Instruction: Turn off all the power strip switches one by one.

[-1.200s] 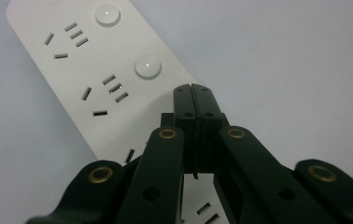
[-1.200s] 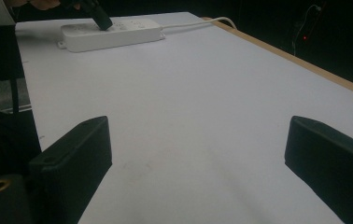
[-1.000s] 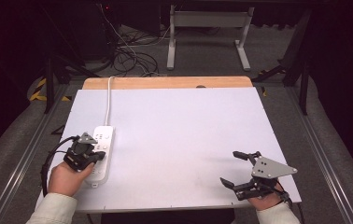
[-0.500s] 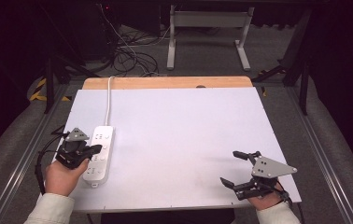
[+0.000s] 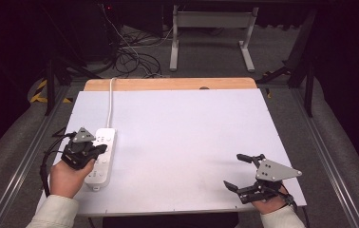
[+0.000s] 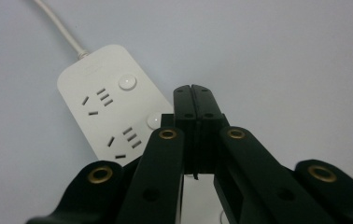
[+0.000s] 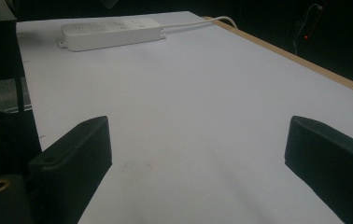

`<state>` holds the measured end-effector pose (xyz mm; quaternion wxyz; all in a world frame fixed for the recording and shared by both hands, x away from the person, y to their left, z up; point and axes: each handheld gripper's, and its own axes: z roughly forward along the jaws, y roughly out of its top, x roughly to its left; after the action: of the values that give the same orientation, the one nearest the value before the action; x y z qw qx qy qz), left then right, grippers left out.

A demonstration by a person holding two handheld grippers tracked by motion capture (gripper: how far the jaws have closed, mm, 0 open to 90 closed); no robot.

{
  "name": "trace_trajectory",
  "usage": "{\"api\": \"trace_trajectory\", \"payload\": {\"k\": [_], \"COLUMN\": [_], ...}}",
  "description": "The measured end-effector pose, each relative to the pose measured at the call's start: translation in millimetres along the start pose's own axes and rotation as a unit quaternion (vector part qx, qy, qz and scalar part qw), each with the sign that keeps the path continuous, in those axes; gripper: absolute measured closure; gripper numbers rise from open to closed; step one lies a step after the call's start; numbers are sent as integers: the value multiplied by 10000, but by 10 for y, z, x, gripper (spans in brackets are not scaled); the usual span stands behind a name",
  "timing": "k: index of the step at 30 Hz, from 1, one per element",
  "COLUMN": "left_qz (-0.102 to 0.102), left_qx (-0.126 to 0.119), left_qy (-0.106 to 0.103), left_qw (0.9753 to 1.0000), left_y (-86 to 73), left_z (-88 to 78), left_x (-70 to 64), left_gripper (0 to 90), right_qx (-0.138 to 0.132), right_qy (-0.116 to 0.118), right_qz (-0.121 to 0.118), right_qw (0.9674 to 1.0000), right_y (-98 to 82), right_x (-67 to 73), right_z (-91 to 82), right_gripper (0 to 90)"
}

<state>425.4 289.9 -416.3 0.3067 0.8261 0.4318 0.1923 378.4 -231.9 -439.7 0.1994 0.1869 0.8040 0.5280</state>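
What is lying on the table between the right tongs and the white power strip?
Nothing. In the high view, the white table is bare between the right tongs and the power strip; the right gripper view shows the same bare stretch.

I see one white plastic power strip point(image 5: 102, 156), long and flat with rounded corners, lying face up on the white tabletop point(image 5: 192, 142) near its left edge. It runs lengthwise toward the far side, tilted slightly. In the left gripper view I count two socket groups on its far end, each beside a round white button point(image 6: 127, 82); the rest of its face is hidden there. A white cord point(image 5: 109, 102) leaves its far end and runs over the table's far wooden edge. A small mounting tab sticks out at the near end.
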Motion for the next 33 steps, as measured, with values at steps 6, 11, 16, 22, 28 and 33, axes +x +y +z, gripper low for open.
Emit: {"api": "trace_trajectory", "payload": {"k": [6,11,16,22,28,33], "left_qz": [-82,-226,-268,-275,-253,-203], "left_qx": [54,110,170,306,503,546], "left_qy": [43,85,92,58,70,37], "left_qw": [9999,9996,9995,9991,9984,9983], "left_y": [47,47,40,30,17,20], "left_z": [106,194,253,305,369,376], "left_x": [76,148,186,201,201,191], "left_gripper": [900,900,900,900,900,900], "right_qx": [1,1,-2,5,16,4], "right_qy": [13,11,12,14,12,13], "right_qz": [5,3,0,-2,-13,-10], "right_qw": [10000,10000,10000,10000,10000,10000], "right_y": [-3,-5,-3,-4,-6,-5], "right_x": [-2,-5,-2,-3,-5,-4], "right_z": [2,-1,-1,1,-1,-4], "right_gripper": [79,79,80,80,80,80]}}
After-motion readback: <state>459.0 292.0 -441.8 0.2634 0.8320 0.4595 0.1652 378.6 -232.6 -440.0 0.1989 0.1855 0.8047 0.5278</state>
